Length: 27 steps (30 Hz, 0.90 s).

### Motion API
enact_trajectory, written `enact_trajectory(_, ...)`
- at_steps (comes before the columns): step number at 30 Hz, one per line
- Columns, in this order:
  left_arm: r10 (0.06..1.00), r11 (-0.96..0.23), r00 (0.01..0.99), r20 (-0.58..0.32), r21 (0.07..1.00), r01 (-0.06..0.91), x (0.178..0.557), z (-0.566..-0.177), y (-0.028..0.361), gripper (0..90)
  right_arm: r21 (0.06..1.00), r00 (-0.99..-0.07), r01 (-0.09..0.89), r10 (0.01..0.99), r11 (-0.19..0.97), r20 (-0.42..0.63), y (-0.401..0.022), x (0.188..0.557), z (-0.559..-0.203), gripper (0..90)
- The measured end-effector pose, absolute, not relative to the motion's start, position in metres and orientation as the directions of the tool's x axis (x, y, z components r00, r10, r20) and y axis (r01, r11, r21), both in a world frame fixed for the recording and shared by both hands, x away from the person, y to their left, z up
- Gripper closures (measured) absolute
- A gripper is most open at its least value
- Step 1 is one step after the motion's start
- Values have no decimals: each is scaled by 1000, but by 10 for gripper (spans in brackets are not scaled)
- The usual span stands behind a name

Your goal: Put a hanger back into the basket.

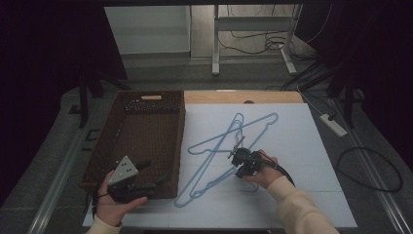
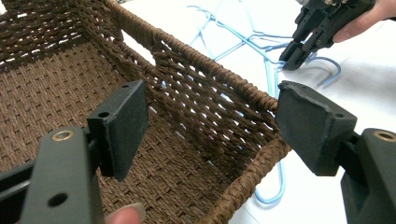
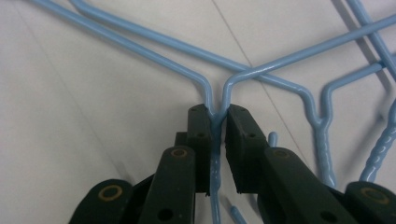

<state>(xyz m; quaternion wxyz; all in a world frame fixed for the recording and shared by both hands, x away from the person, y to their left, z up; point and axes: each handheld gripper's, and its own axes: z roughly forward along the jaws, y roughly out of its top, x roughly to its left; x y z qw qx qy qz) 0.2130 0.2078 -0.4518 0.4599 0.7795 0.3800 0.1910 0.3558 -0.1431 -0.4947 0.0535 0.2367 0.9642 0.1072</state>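
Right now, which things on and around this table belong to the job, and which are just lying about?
In the job:
- blue wire hangers, one pinched at its twisted neck by the right gripper
- brown wicker basket, with the open left gripper over its near corner

Lying about:
- white power strip
- floor cables
- metal stand

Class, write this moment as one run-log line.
right gripper: shut on blue hanger neck | left gripper: open over wicker basket corner | other hangers: lying on table
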Motion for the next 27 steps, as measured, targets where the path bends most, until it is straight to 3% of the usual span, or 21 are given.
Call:
enact_trajectory(9,760,-298,648,-49,860,414,212,-452,201,258,245,-893,433,450,867,-17,-144,350,-482,817)
enact_trajectory(11,757,-303,652,-48,858,414,212,-452,199,258,246,-895,431,446,868,-5,-145,349,-478,855)
enact_trajectory(27,708,-368,706,-19,843,393,210,-446,168,258,257,-894,439,448,861,22,-149,345,-473,856)
